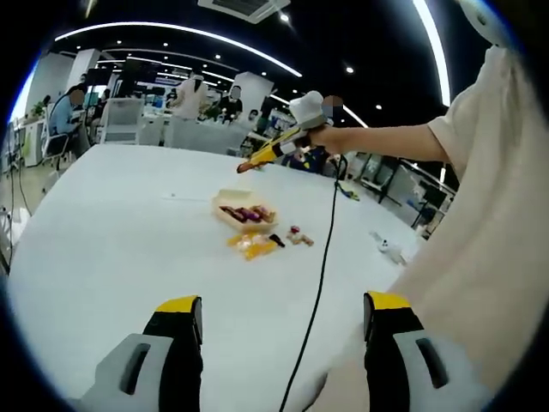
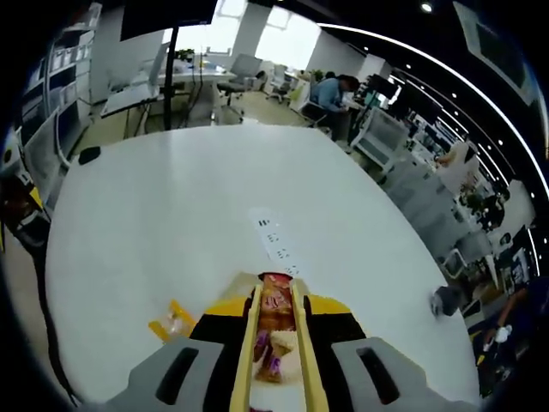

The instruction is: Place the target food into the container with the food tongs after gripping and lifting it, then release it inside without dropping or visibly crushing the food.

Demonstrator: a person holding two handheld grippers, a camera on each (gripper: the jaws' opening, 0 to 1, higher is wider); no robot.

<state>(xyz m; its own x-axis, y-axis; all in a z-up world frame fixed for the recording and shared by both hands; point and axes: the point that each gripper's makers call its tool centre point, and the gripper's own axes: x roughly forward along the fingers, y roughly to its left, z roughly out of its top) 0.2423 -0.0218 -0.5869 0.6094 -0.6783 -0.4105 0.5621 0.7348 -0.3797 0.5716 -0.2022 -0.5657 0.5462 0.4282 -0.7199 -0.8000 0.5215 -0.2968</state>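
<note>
Your right gripper (image 2: pixel 276 343) has its jaws closed on thin yellow food tongs (image 2: pixel 273 330), and the tongs pinch a reddish wrapped snack (image 2: pixel 276 311), held up above the smooth white desk (image 2: pixel 171 223). Your left gripper (image 1: pixel 283 322) hangs over the desk with its jaws wide apart, holding nothing. Farther off sits a pale square container (image 1: pixel 244 210) with dark, blurry food pieces inside.

— Where does the container (image 1: pixel 244 211) sit?
— Mid-table (image 1: pixel 111 232), food inside; loose pieces (image 1: pixel 254 247) lie just before it.
— The cable (image 1: pixel 319 283)?
— It runs across the table, right of them.
</note>
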